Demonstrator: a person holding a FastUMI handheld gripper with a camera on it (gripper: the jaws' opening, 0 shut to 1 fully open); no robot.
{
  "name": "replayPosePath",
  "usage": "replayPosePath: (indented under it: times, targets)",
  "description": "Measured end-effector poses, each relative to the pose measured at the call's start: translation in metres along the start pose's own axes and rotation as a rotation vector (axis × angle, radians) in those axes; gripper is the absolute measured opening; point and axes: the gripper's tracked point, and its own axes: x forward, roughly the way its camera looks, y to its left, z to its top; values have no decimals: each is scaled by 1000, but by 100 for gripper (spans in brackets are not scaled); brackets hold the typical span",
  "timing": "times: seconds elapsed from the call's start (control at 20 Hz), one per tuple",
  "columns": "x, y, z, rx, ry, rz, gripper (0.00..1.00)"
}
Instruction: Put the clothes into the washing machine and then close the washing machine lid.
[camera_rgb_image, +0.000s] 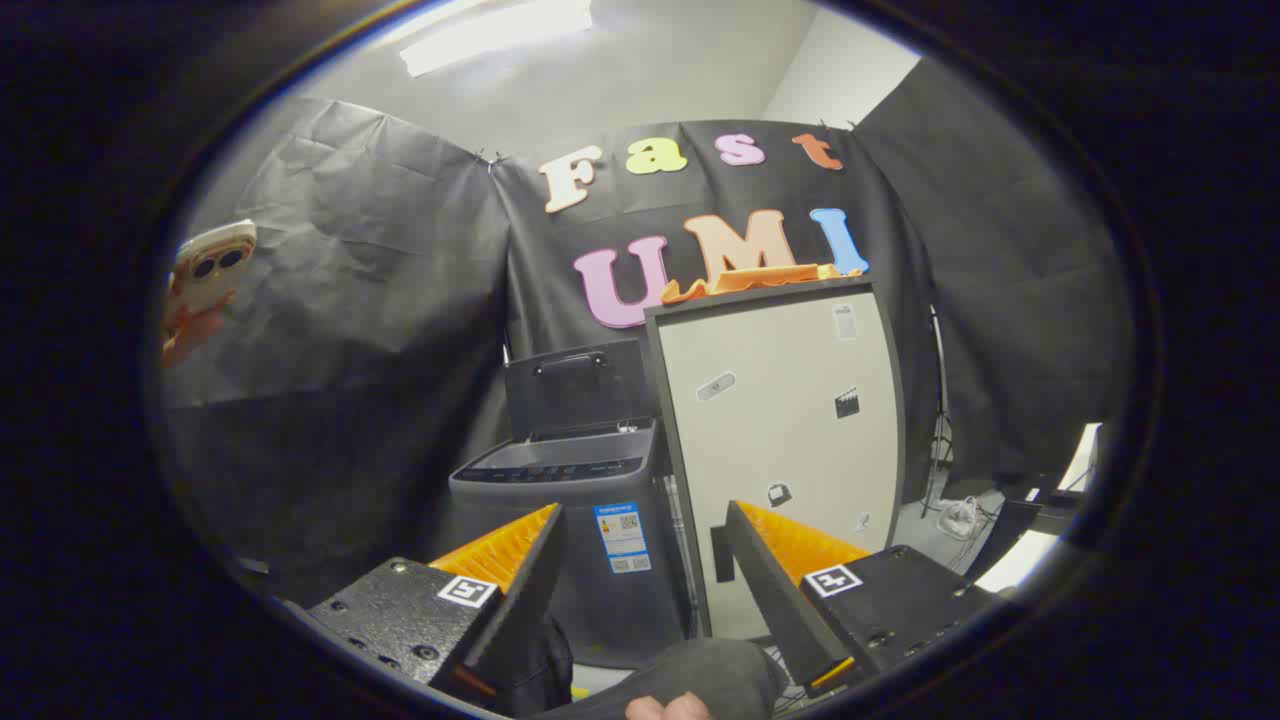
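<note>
One orange garment (750, 280) lies crumpled on top of the tall pale cabinet (780, 420), well beyond the gripper (640, 570); being soft, light cloth that will sag and drape, it looks best pinched at a raised fold along its near edge. Just beside the cabinet stands one grey washing machine (570, 540) with its single lid (575, 385) tipped up and open. The gripper's two fingers are spread wide and hold nothing; one phone (208, 265) is held up in a hand off to the side.
</note>
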Motion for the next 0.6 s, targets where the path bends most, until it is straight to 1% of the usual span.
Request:
replayPosePath:
  times: [0.6]
  targets:
    - [2, 1, -5, -21, 6, 1, 96]
